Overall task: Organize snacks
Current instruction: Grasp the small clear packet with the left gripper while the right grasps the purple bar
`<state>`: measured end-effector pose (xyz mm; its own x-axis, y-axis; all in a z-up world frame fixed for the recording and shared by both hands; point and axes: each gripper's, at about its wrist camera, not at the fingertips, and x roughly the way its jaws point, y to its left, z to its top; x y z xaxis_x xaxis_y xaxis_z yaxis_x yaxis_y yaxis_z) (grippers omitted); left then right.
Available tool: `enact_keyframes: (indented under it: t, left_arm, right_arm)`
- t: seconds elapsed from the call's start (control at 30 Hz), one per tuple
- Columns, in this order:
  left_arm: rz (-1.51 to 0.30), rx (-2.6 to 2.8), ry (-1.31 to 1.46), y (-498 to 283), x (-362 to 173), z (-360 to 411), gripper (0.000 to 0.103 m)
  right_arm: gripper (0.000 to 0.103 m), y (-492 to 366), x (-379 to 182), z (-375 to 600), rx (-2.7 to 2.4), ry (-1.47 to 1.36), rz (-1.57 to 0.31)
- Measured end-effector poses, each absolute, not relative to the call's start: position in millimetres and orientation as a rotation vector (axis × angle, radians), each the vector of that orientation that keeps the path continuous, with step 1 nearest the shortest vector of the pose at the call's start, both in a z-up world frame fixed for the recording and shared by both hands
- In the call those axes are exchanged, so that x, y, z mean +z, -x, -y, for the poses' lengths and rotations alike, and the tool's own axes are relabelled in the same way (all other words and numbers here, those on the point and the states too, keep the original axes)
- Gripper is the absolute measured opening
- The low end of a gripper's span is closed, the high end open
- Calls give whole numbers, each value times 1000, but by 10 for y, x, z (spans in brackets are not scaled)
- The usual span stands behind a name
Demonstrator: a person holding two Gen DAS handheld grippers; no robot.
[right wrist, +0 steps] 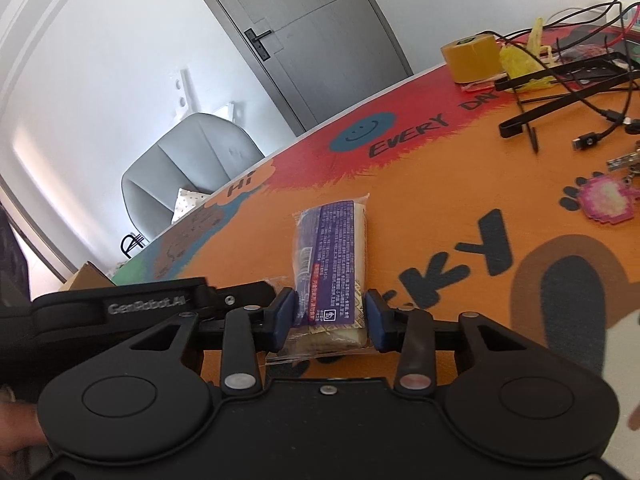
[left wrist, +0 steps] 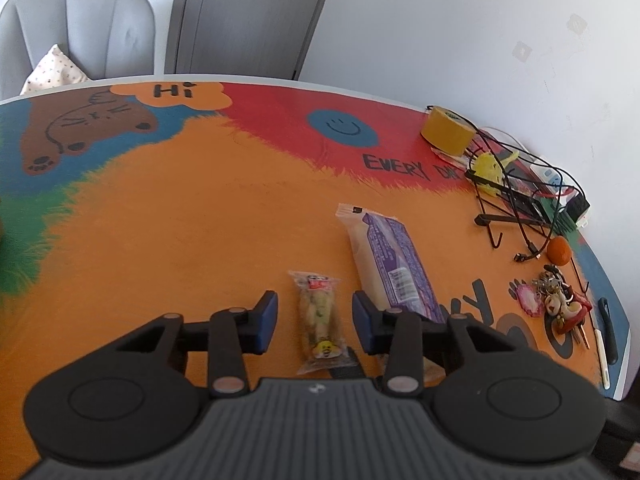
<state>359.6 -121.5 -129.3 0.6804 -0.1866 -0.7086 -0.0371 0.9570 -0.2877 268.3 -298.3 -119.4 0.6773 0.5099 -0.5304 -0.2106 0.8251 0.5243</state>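
A small clear snack packet (left wrist: 319, 322) with a yellow face print lies on the orange table (left wrist: 180, 240) between the fingers of my open left gripper (left wrist: 315, 320), which straddles it without touching. A long purple-and-cream snack pack (left wrist: 386, 260) lies just to its right. In the right wrist view the same purple pack (right wrist: 332, 264) lies on the table with its near end between my right gripper's (right wrist: 330, 318) blue pads (right wrist: 376, 316). The pads sit close against its sides, and I cannot tell whether they press on it.
A yellow tape roll (left wrist: 448, 130), a black wire stand with cables (left wrist: 520, 200), a yellow toy (left wrist: 490, 168), an orange fruit (left wrist: 559, 251) and a keychain cluster (left wrist: 556, 304) crowd the table's right side. A grey chair (left wrist: 80, 28) stands beyond the far edge.
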Motion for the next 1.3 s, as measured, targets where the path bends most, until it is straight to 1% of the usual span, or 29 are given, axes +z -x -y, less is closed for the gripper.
enact_keyframes:
  t: [0.2,0.23,0.27,0.3,0.33,0.37,0.5,0.67,0.73,0.87,0.9,0.97,1.07,1.1,1.13,1.3]
  left_arm:
    - [-798,-94,245,-3603,-1342,1337,40]
    - [-794,-94,222,-3594,-1347,1361,38]
    - [-795,-88,196,-3587,-1349,1386,32]
    - [-793,-80,171,-3580,-1350,1398,28]
    - [-790,-73,146,-3570,-1355,1406,20]
    - [-787,-69,121,-3559,-1362,1406,17]
    - [-783,-69,114,-3486,-1361,1317,17]
    - [-784,-57,166,-3360,-1337,1091,16]
    - [-779,-47,191,-3299,-1307,979,16]
    - [-768,-32,198,-3201,-1238,833,16]
    - [-765,-31,200,-3182,-1221,811,16]
    - [-754,-29,202,-3127,-1180,763,16]
    - [-741,-26,207,-3052,-1136,700,16]
    - [-736,-24,206,-3026,-1123,685,16]
    - [-733,-22,207,-3002,-1113,672,16]
    - [-719,-22,219,-2883,-1064,597,16]
  right_arm:
    - [40,-2603,-1172,3080,386,-438,-725]
    - [40,-2581,-1164,3088,380,-435,-730]
    - [40,-2574,-1154,3091,377,-432,-734]
    - [40,-2552,-1142,3094,372,-427,-737]
    - [41,-2537,-1129,3087,367,-419,-737]
    - [44,-2522,-1120,3074,363,-410,-737]
    - [50,-2501,-1093,2987,350,-379,-731]
    - [51,-2577,-1085,2839,325,-333,-730]
    - [54,-2607,-1089,2792,314,-318,-730]
    - [57,-2633,-1093,2690,292,-284,-722]
    - [59,-2630,-1092,2660,285,-271,-720]
    - [59,-2615,-1083,2593,274,-237,-718]
    - [47,-2576,-1073,2507,269,-171,-721]
    - [42,-2565,-1064,2509,272,-175,-726]
    - [38,-2550,-1048,2511,279,-183,-729]
    - [36,-2423,-960,2467,304,-201,-709]
